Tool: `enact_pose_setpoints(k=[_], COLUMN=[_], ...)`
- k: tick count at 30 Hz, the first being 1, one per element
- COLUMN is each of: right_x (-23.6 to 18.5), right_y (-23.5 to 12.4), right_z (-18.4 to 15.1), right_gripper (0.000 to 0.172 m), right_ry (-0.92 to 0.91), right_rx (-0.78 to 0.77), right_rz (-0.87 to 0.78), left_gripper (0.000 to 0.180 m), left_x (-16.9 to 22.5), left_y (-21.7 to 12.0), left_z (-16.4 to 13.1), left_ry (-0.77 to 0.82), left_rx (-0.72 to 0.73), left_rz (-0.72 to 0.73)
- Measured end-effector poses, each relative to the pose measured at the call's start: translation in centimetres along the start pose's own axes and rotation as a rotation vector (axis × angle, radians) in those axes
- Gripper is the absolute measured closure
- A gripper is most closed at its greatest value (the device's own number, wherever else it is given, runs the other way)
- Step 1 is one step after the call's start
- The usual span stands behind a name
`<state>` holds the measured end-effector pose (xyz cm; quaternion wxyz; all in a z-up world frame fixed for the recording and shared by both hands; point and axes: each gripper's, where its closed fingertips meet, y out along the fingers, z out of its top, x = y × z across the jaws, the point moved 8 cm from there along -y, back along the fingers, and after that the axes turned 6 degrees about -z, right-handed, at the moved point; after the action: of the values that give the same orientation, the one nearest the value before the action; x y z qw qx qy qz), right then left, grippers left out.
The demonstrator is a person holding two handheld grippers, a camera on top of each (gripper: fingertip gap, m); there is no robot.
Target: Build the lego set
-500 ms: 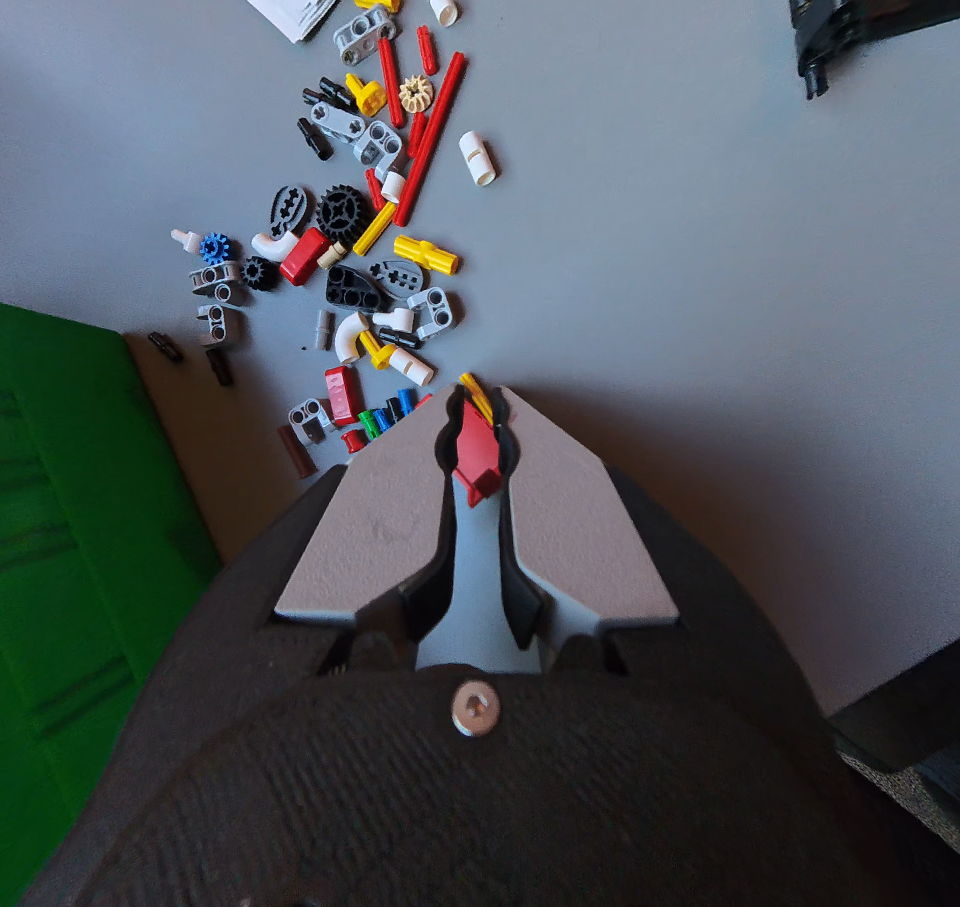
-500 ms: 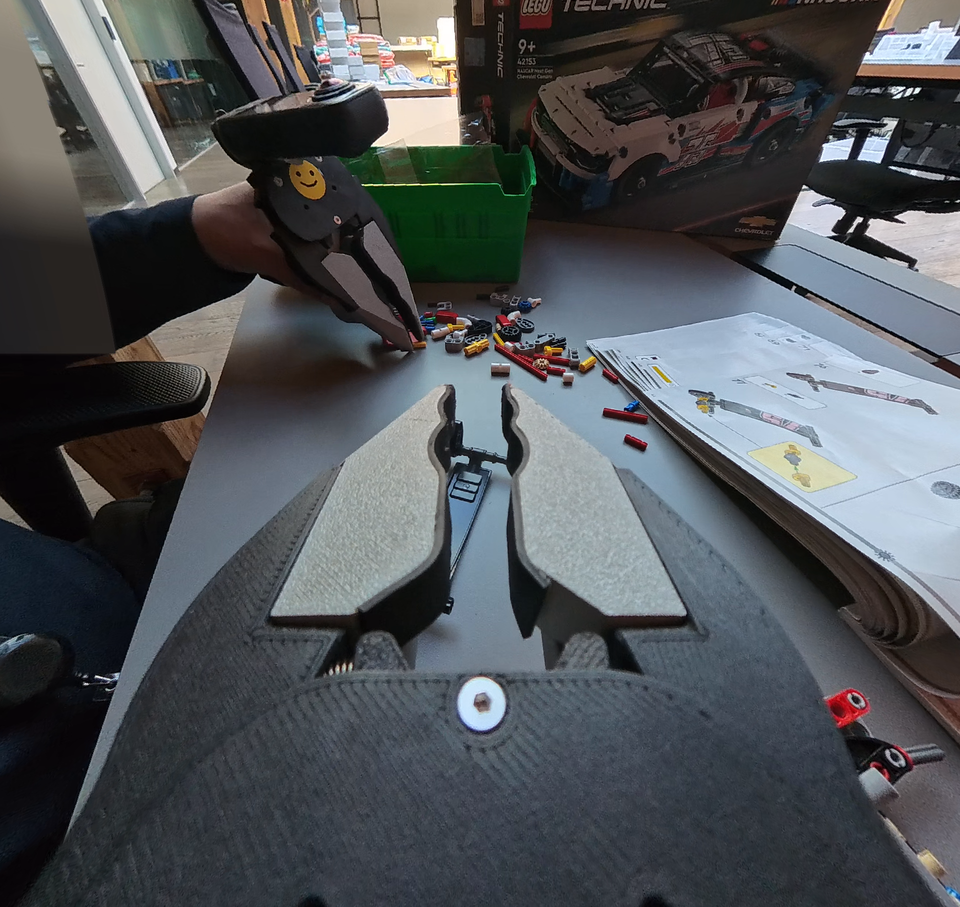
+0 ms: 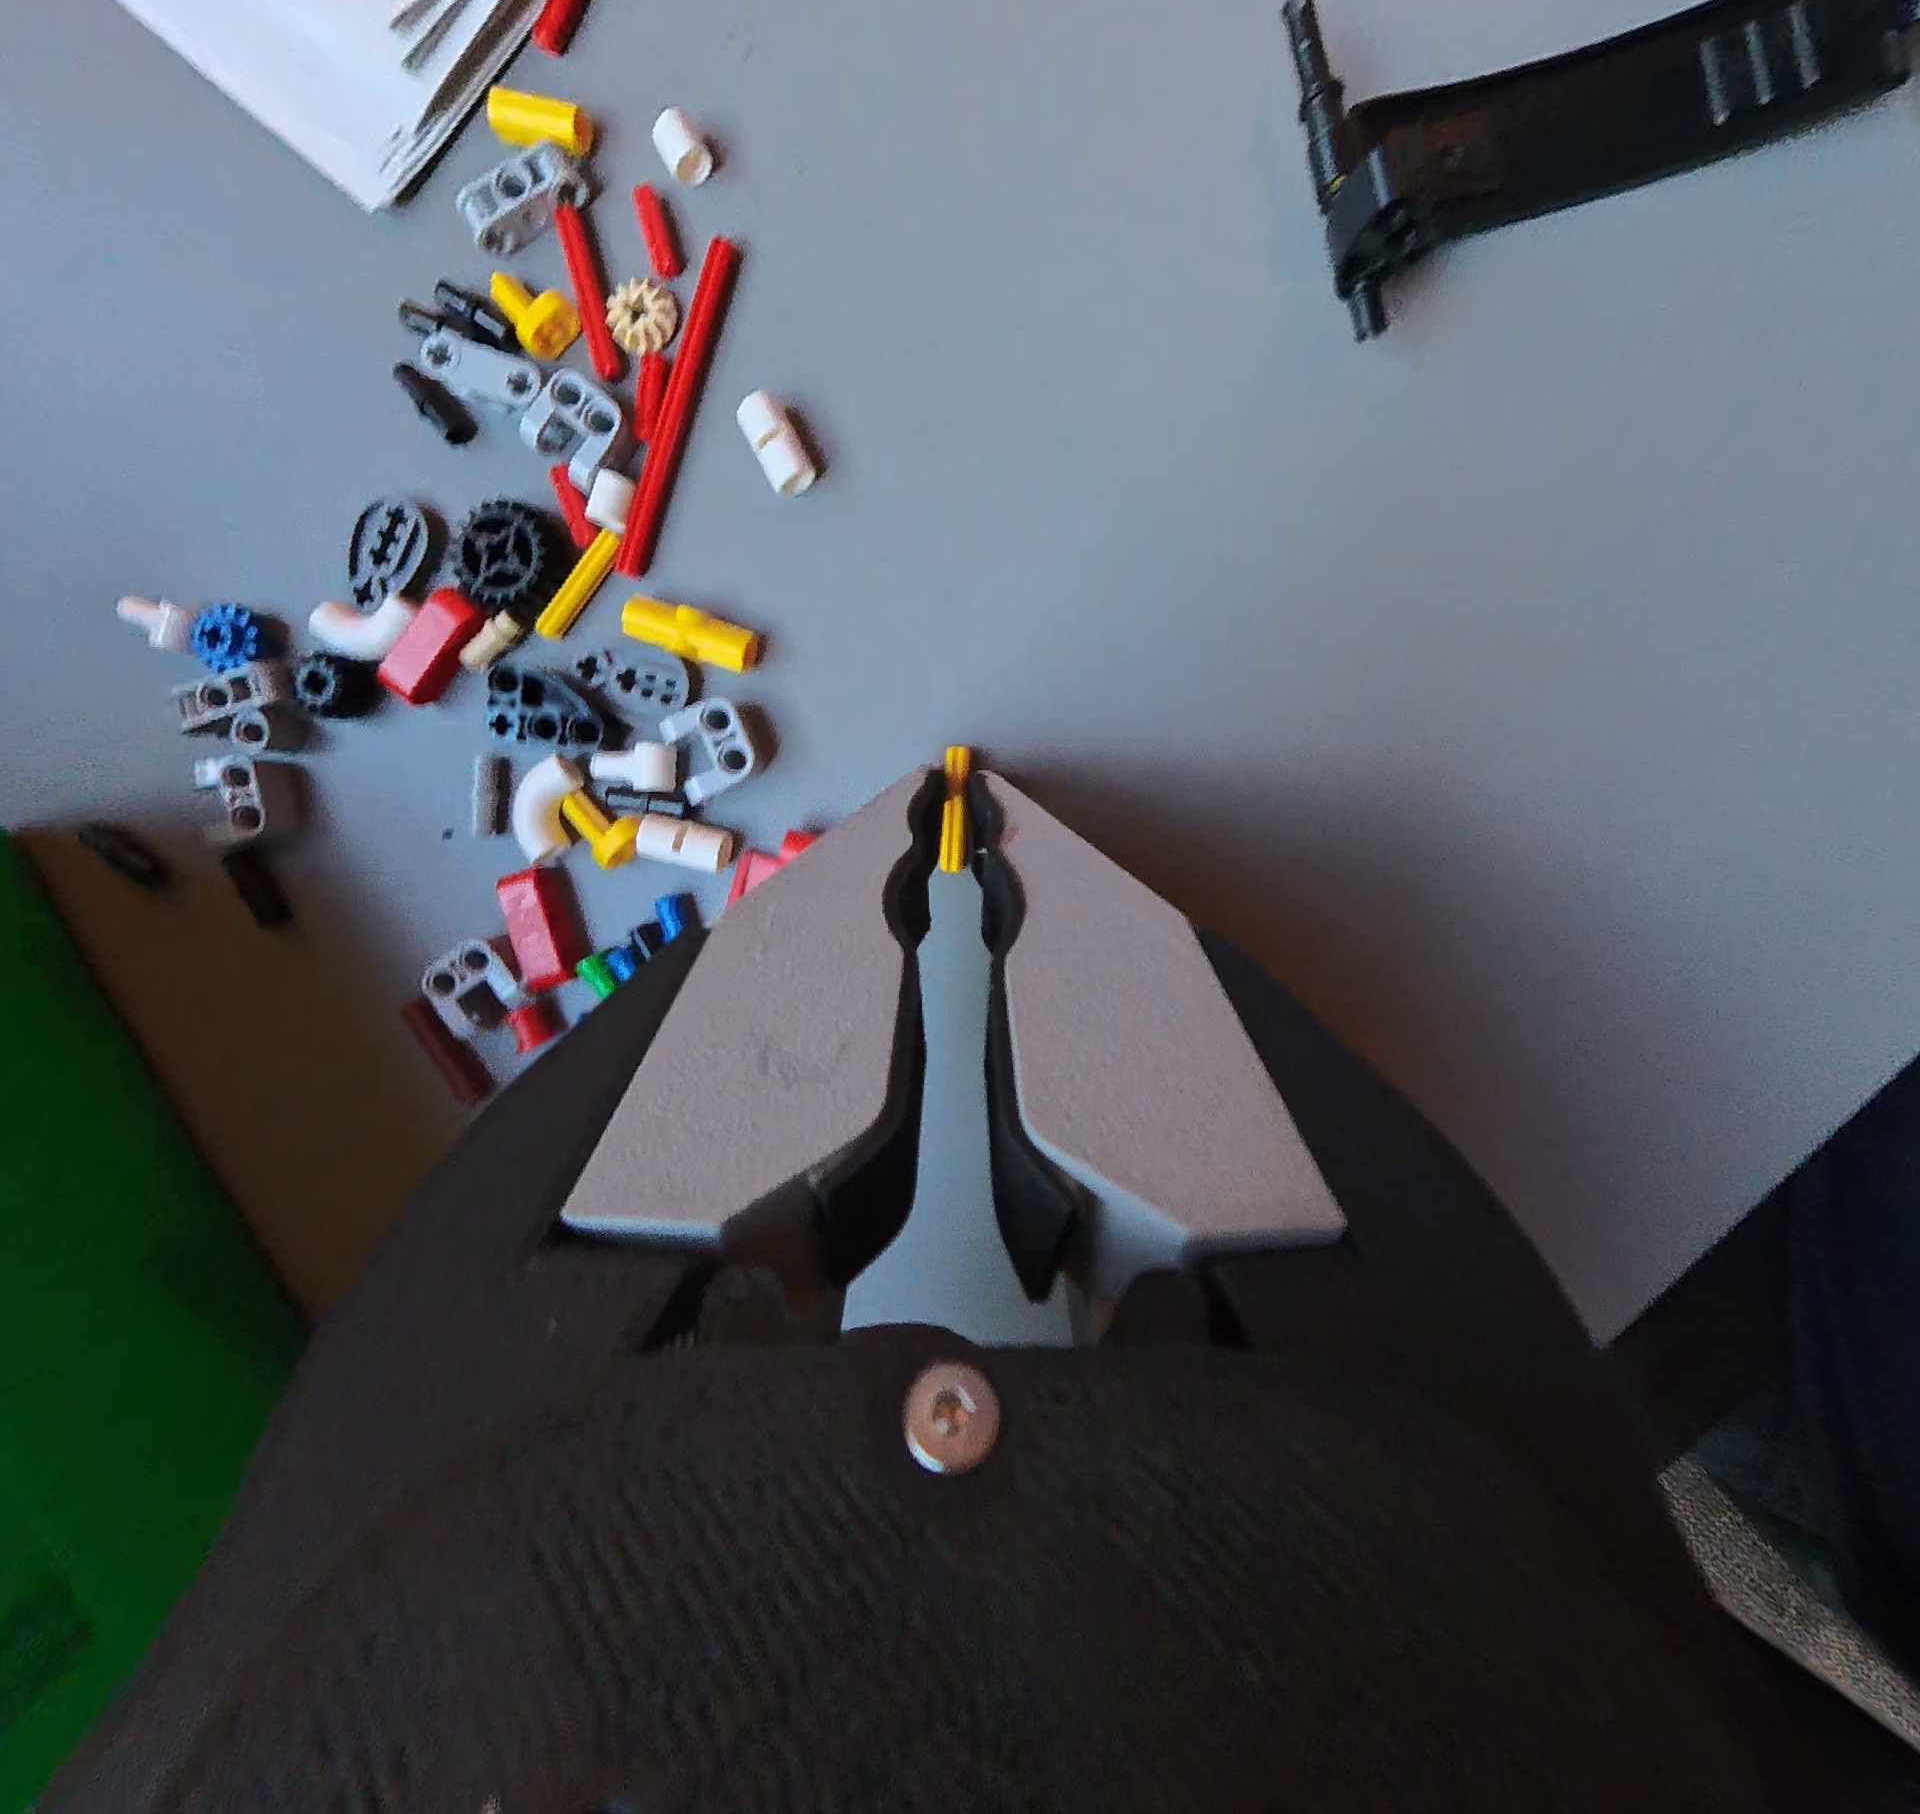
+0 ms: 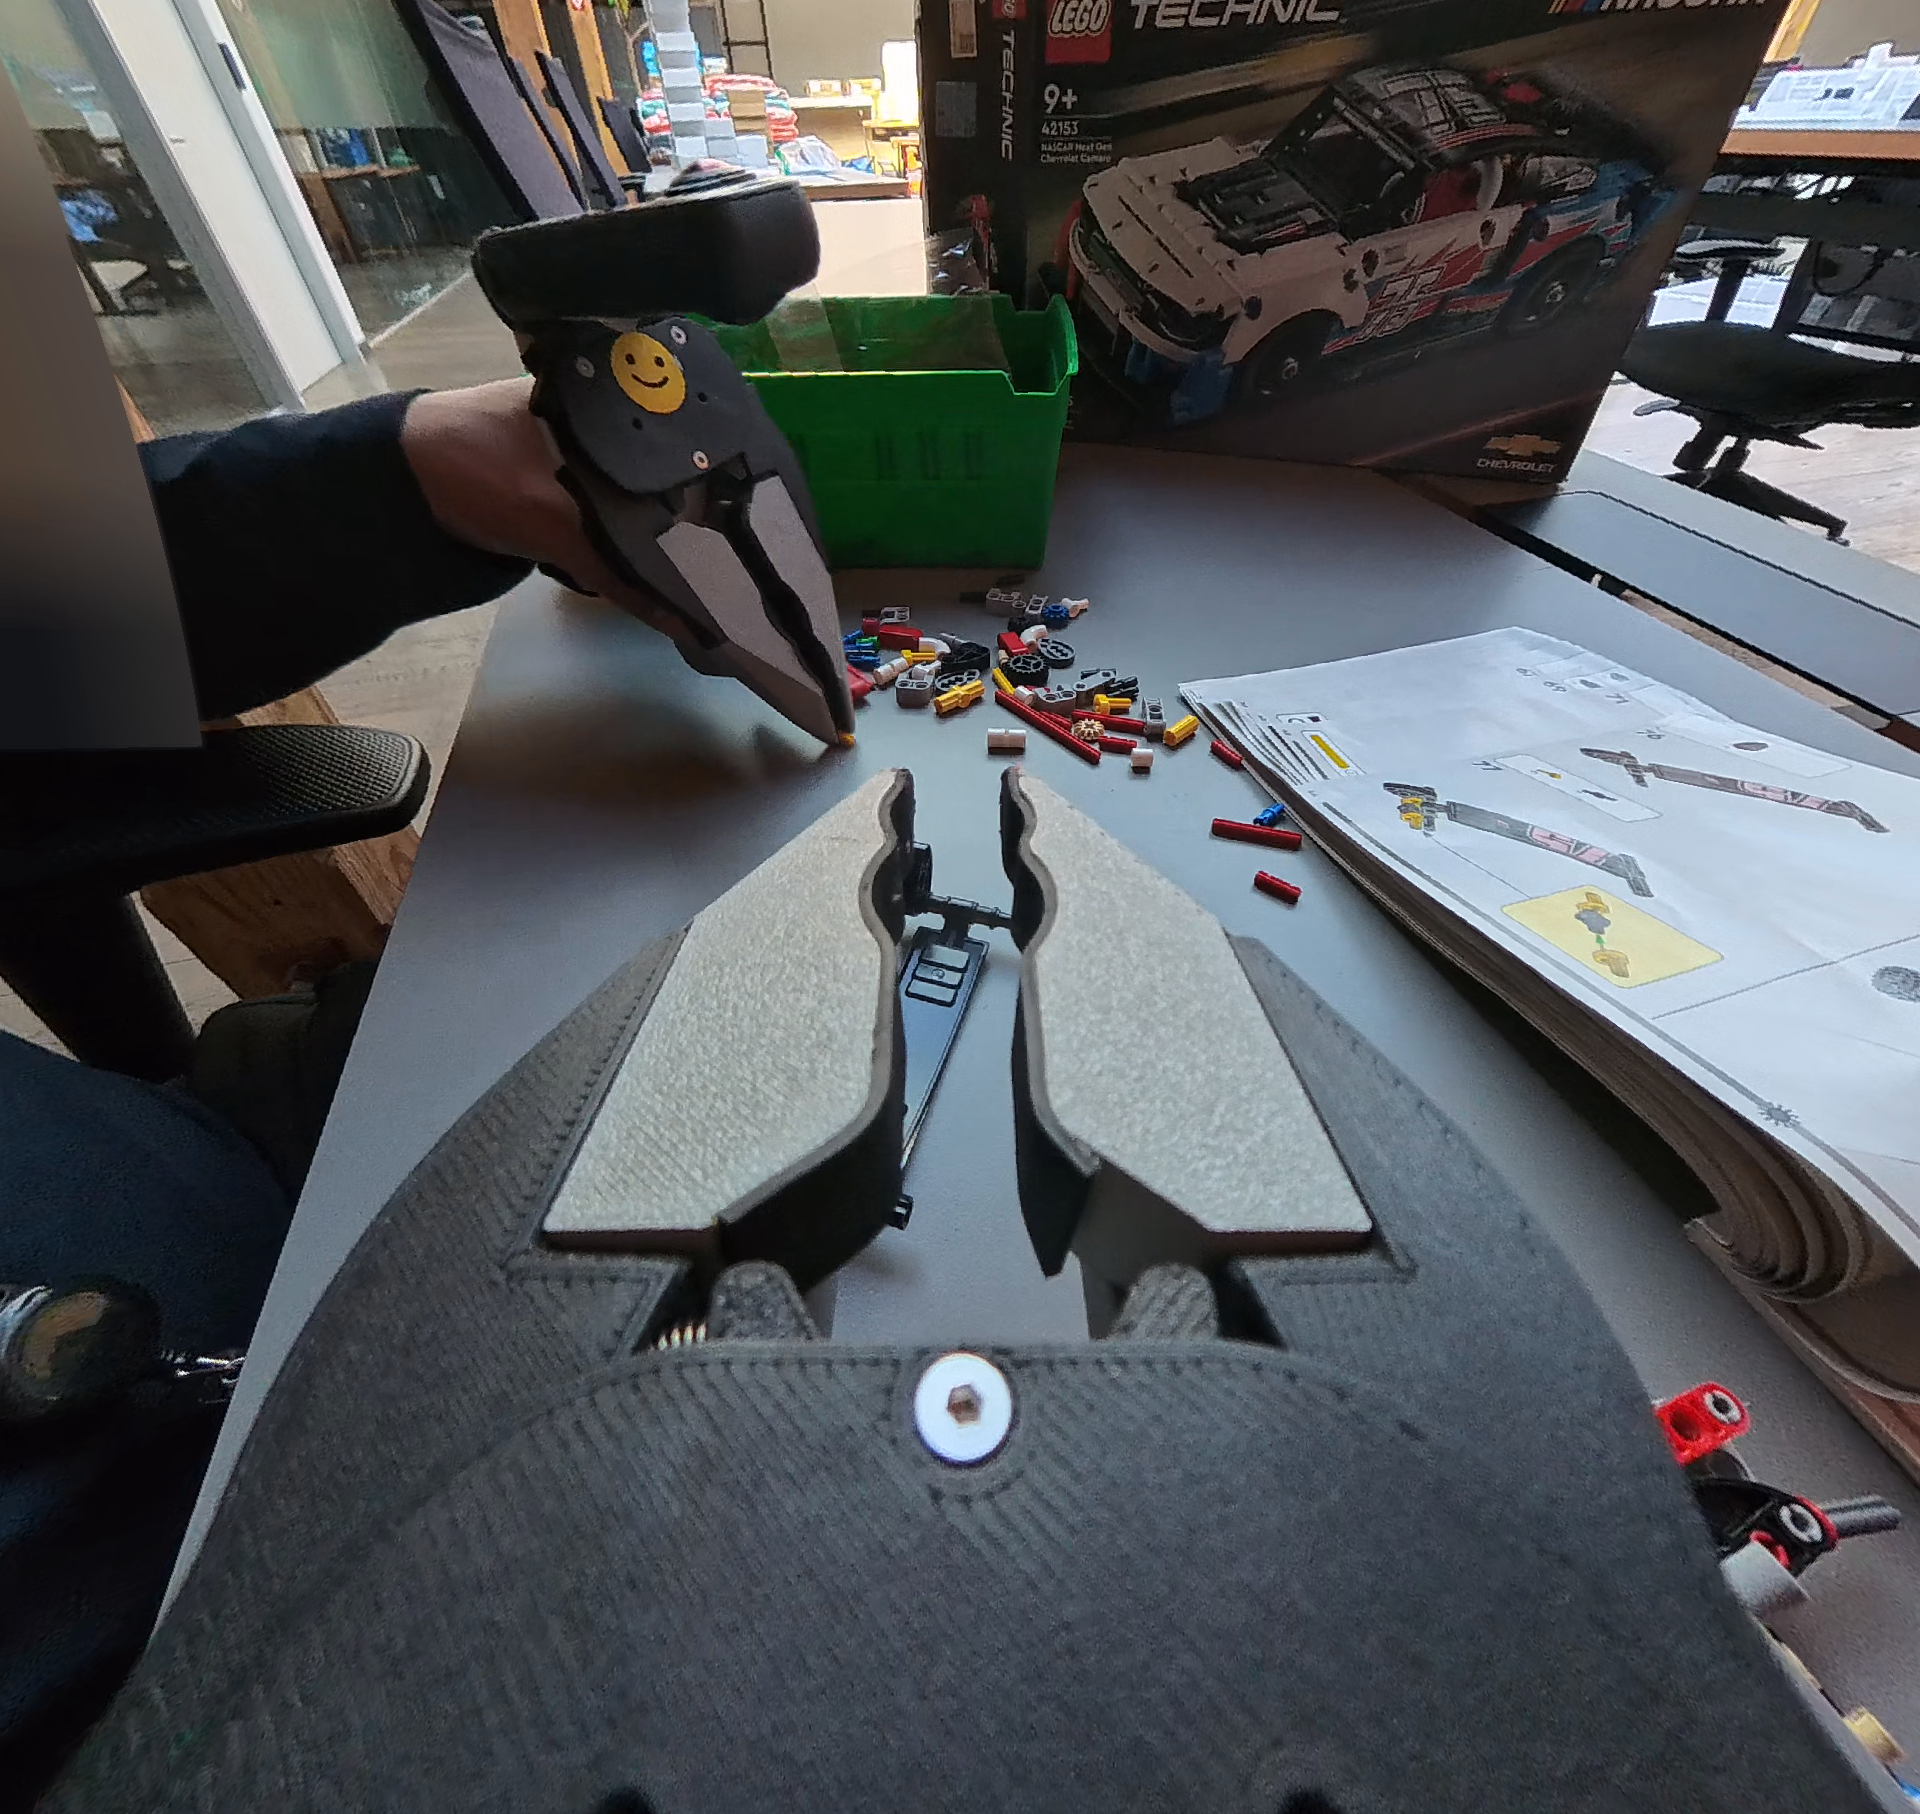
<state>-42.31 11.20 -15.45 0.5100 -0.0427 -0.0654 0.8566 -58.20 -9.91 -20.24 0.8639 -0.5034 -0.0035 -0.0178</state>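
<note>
Two grippers are in your hands above a grey table (image 4: 644, 860). Your left gripper (image 3: 956, 808) is clenched on a short yellow axle (image 3: 954, 814), both pads pressing its sides, its tip poking out past the fingertips just above the tabletop. Just beside it, to its left, lies a scatter of small building pieces (image 3: 540, 538): red axles, yellow connectors, black gears, grey and white connectors. Your right gripper (image 4: 956, 829) grips a black assembly (image 4: 940, 975), a long panel with a cross pin (image 4: 961, 904) spanning from one pad to the other. An open instruction booklet (image 4: 1621, 829) lies to its right; a green bin (image 4: 935, 455) and the set's box (image 4: 1351, 185) stand behind the pieces.
</note>
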Motion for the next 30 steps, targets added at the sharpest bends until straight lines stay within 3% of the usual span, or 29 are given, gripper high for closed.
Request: enact_pose_setpoints(k=[15,25,30], right_x=[0.0,0.0,0.1], right_y=[-0.1,-0.2,-0.2], right_z=[0.0,0.1,0.0], right_gripper=[0.160,0.162,0.162], right_ry=[-0.003,0.001,0.001], right_rx=[-0.002,0.002,0.001], right_rz=[0.002,0.012,0.008], left_gripper=[0.179,0.163,0.163], left_x=[2.0,1.7,1.8], left_y=[4.5,2.8,0.7], left_z=[7.0,5.9,5.6], left_ry=[0.217,0.192,0.177], left_rx=[0.056,0.079,0.215], left_rz=[-0.122,-0.147,-0.101])
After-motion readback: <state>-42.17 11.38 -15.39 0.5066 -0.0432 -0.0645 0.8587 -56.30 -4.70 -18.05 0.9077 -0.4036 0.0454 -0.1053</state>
